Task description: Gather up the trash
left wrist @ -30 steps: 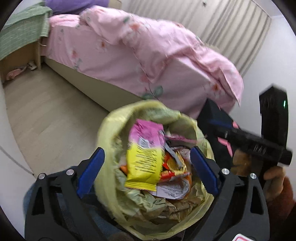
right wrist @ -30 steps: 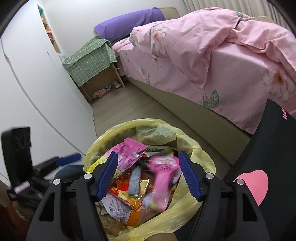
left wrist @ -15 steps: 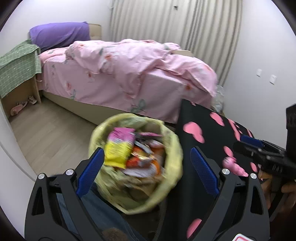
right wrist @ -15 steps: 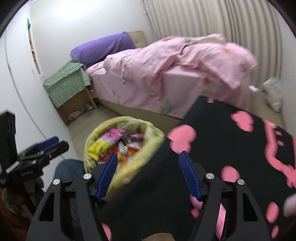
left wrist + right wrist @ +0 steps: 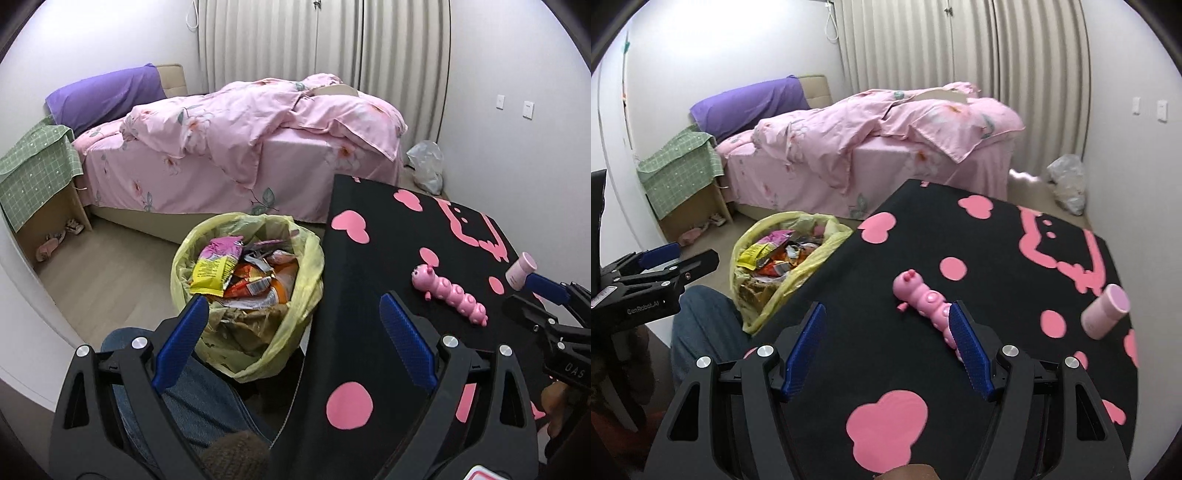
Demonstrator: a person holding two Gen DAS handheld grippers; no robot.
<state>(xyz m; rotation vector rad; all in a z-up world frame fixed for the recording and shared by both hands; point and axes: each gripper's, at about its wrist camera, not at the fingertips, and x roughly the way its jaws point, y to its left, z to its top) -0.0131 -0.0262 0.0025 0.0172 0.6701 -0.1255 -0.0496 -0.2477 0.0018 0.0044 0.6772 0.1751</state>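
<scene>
Your left gripper (image 5: 291, 334) hangs open and empty by the bin's soft yellow liner (image 5: 314, 258), crammed with crinkly, feather-light wrappers (image 5: 214, 271). On the black table (image 5: 849, 280), the knobbly pink caterpillar (image 5: 929, 301) looks hard; pinch its middle. Your right gripper (image 5: 886, 341) gapes empty above it.

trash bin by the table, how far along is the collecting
Done: the yellow-lined trash bin already holds a heap of snack wrappers. In hand: nothing; the left gripper and right gripper both have open, empty jaws. Left: on the black table only a pink caterpillar toy and a pink bottle lying on its side remain; whether either counts as trash isn't clear.
</scene>
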